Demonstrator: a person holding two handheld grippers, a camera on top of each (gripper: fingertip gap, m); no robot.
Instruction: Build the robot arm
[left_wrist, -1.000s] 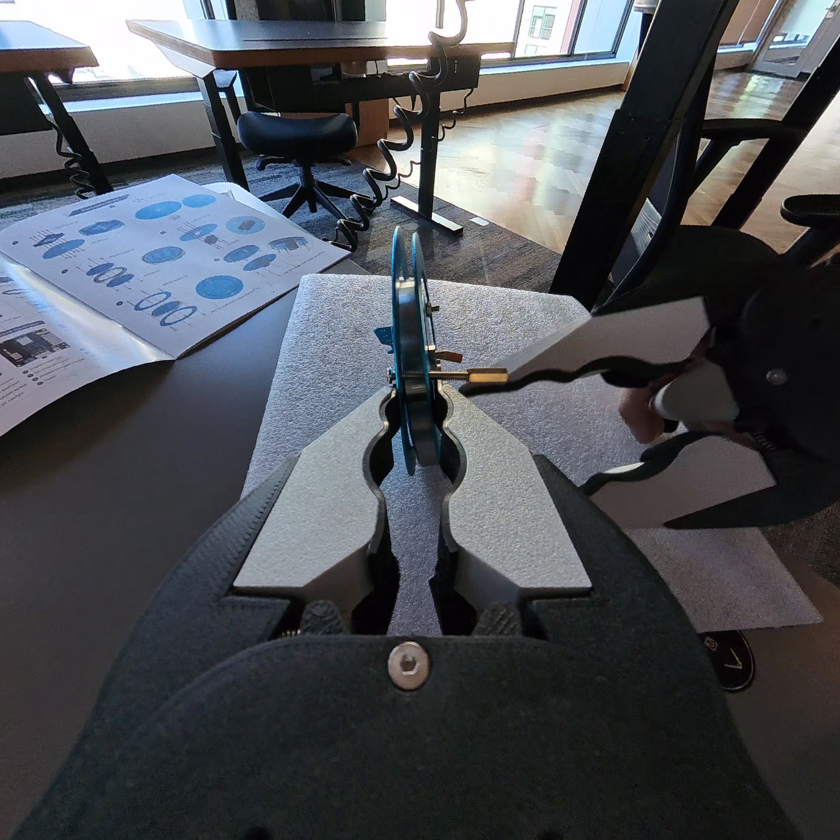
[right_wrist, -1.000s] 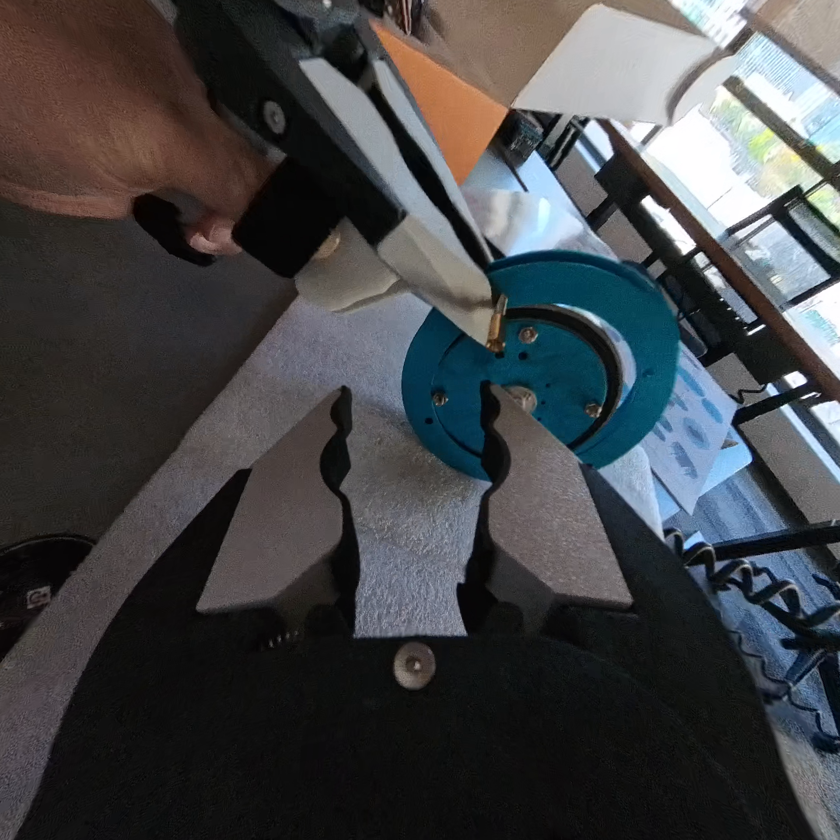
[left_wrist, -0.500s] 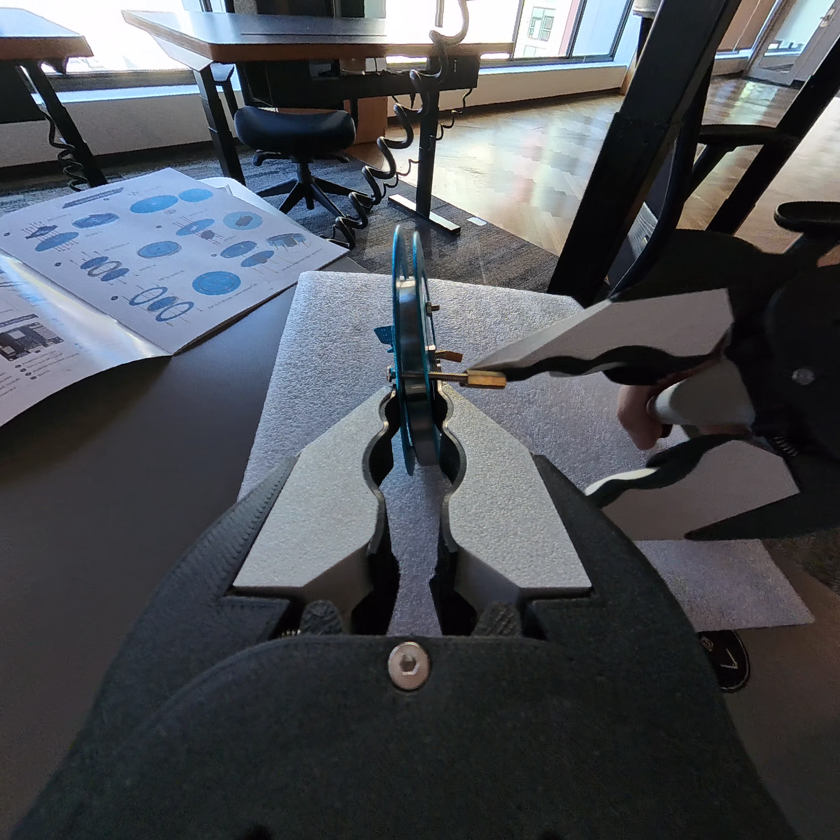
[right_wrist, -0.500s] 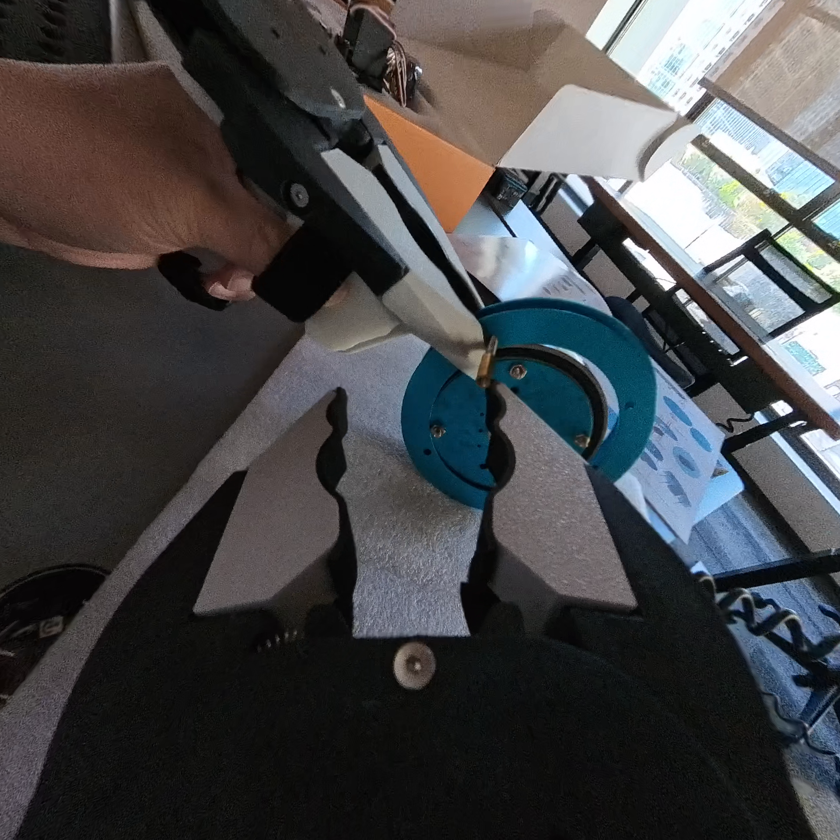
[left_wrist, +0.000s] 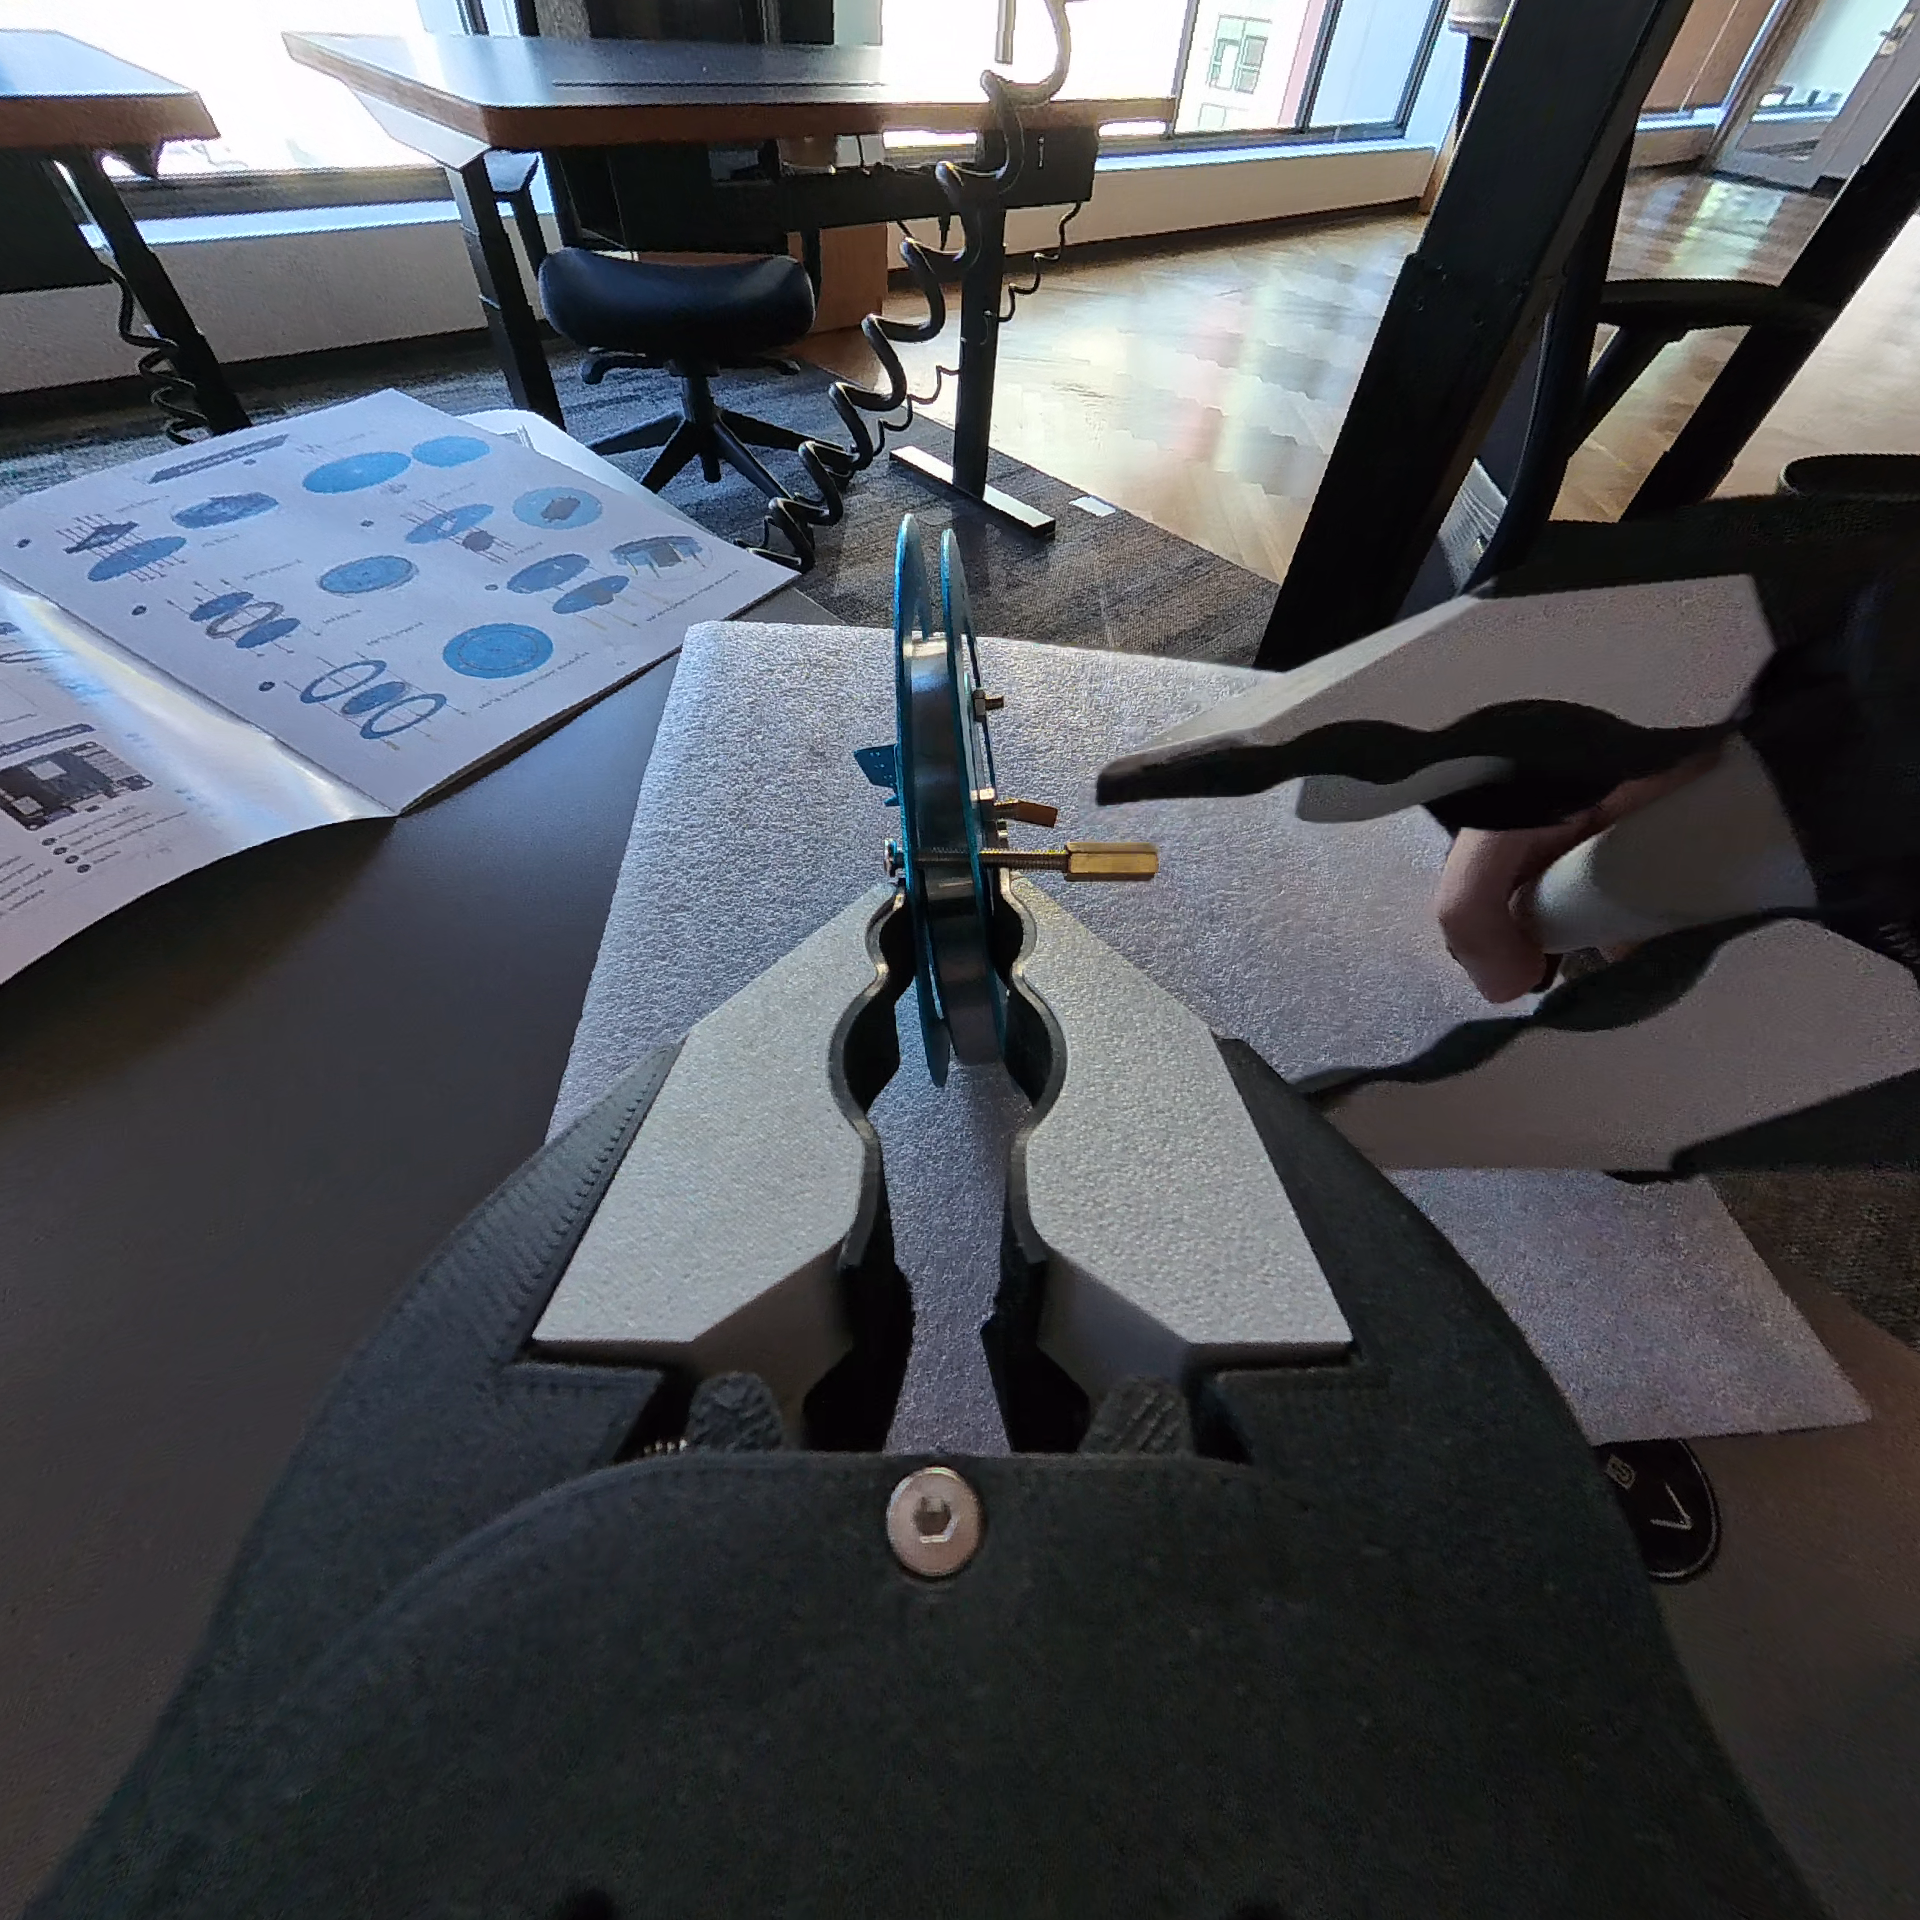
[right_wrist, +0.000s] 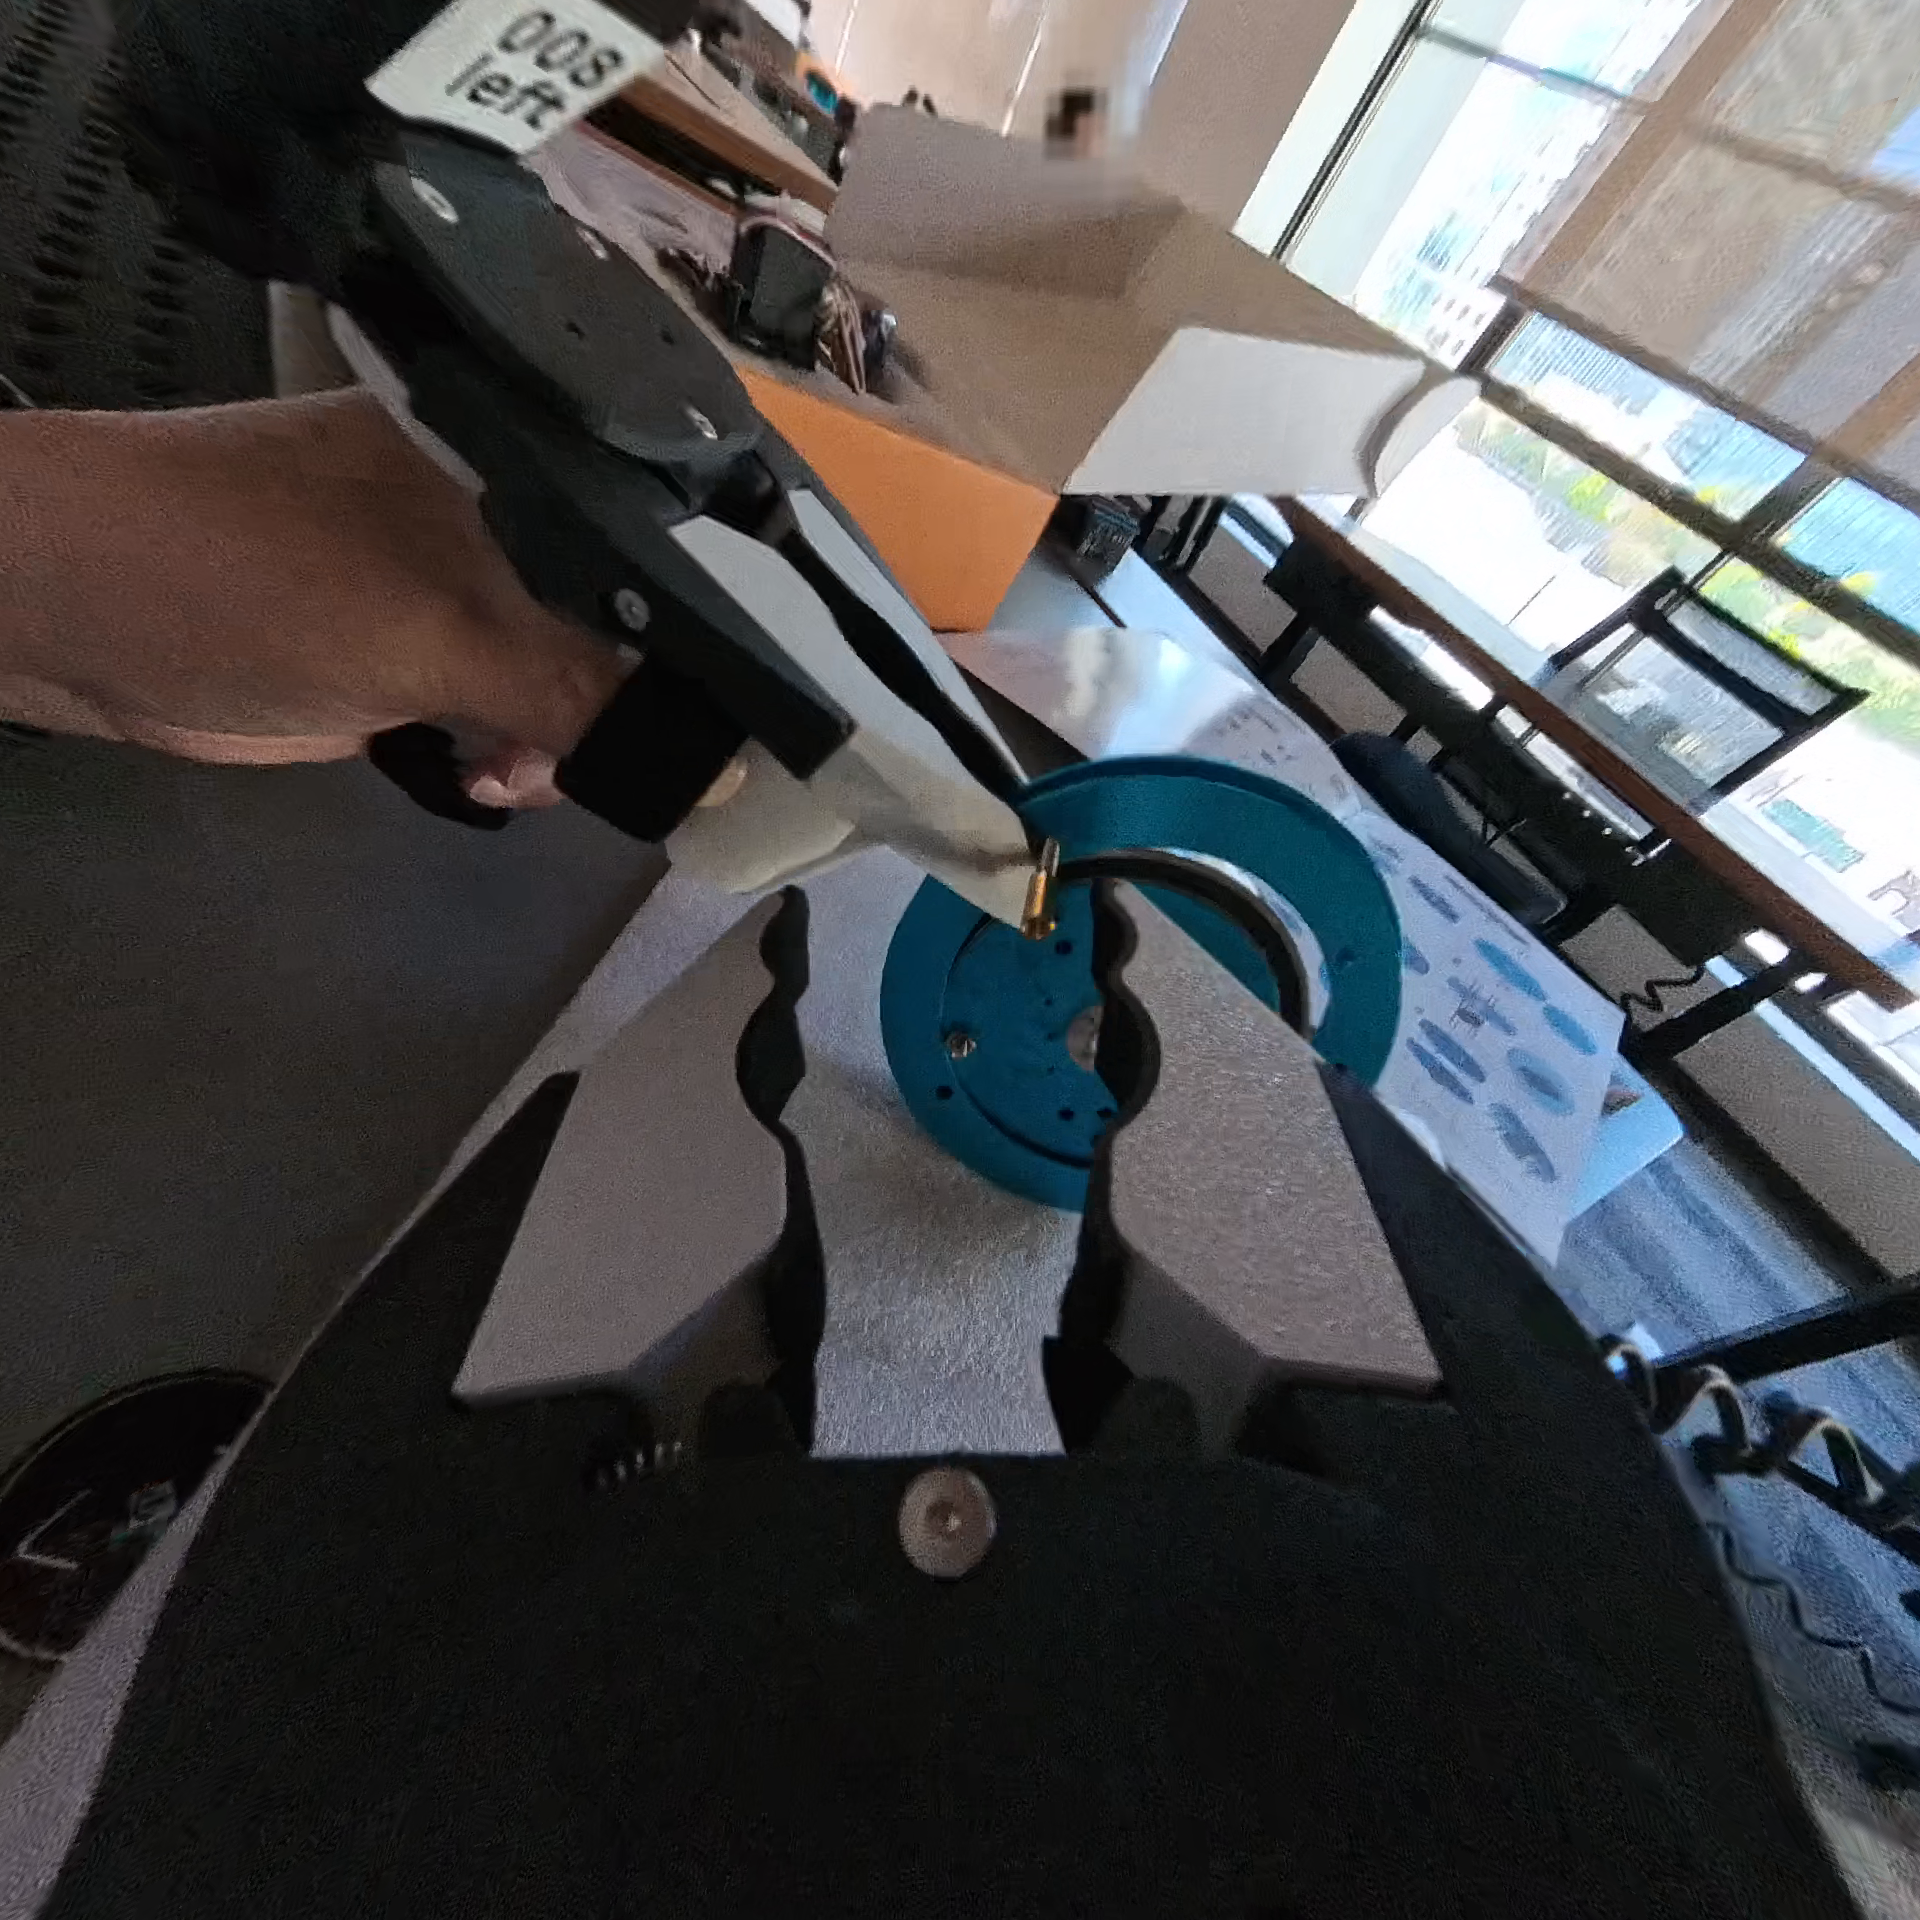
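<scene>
Blue disc assembly (left_wrist: 940, 831) is held upright on the foam mat (left_wrist: 1195, 935), pinched at its near rim by the left gripper (left_wrist: 951, 997). Right gripper (left_wrist: 1226, 935) is spread, empty, beside the brass standoff (left_wrist: 1112, 861). Stiff and light it is judged; the rim is best gripped.

Upright blue disc assembly (left_wrist: 940, 831) clamped edge-on on grey foam mat (left_wrist: 769, 748); brass standoff on threaded screw (left_wrist: 1112, 861) projecting sideways into right-hand space. Open right gripper (left_wrist: 1195, 935) near that standoff, not touching. Open printed booklet (left_wrist: 312, 613) occupying dark tabletop (left_wrist: 260, 1143) left of mat.

Close wrist views, shared blue disc (left_wrist: 943, 831)
</scene>
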